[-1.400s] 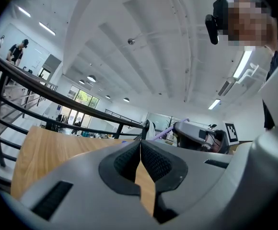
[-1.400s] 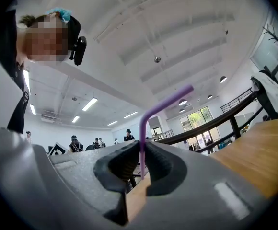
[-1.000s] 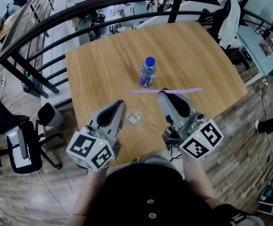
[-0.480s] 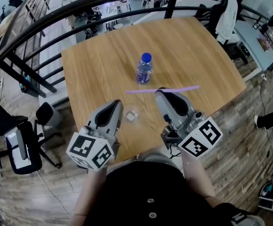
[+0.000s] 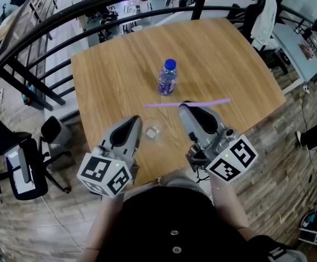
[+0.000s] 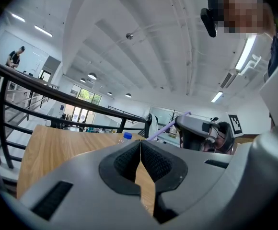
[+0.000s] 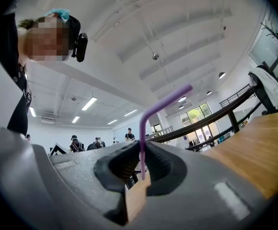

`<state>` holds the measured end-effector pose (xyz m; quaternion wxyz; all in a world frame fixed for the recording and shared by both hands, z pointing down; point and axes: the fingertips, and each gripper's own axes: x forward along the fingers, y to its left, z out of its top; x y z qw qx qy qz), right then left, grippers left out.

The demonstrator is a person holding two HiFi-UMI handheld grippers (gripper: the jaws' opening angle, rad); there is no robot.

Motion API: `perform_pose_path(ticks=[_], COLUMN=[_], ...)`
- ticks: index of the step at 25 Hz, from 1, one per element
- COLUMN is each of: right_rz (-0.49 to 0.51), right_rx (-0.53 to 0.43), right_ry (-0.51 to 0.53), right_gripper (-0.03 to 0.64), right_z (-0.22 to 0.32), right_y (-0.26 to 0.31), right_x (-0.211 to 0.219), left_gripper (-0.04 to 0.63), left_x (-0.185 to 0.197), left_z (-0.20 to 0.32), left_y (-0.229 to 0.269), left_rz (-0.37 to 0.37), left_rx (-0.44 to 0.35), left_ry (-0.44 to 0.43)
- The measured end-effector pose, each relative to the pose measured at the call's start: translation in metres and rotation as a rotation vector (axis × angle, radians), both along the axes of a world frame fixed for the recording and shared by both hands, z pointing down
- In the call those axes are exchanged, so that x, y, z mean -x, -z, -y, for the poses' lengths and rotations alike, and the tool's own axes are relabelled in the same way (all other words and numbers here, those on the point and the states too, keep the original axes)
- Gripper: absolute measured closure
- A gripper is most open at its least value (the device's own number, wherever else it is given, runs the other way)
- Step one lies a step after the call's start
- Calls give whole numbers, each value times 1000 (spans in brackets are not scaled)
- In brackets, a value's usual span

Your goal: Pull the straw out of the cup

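Observation:
A purple straw (image 5: 202, 102) hangs level above the wooden table (image 5: 109, 81), clear of the cup. My right gripper (image 5: 184, 107) is shut on it near its left end. In the right gripper view the straw (image 7: 143, 128) rises from between the pads and bends to the right. The small clear cup (image 5: 152, 133) stands on the table just right of my left gripper's (image 5: 137, 122) tip. In the left gripper view the left gripper (image 6: 140, 146) has its pads together with nothing between them. That view also shows the straw (image 6: 164, 128) and the right gripper (image 6: 196, 129).
A clear water bottle with a blue cap (image 5: 168, 77) stands upright near the table's middle, beyond the straw. A black railing (image 5: 65, 21) curves round the table's far side. Chairs (image 5: 22, 168) stand on the floor at the left.
Only the head view has shifted a little; both grippers, the straw and the cup keep their places.

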<state>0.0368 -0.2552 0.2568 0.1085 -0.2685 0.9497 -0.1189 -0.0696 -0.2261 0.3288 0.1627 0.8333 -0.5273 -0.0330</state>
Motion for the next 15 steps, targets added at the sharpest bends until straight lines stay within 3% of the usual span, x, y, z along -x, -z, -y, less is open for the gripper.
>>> perform_pose_path(ticks=[15], right_rz=[-32], right_rx=[-25], right_ry=[-9], right_gripper=[586], right_z=[-1], right_y=[1], right_x=[0], left_gripper=[577], left_x=[-2], left_z=[-2], left_y=[0], left_rz=[-15], left_rx=[7], left_ry=[-3])
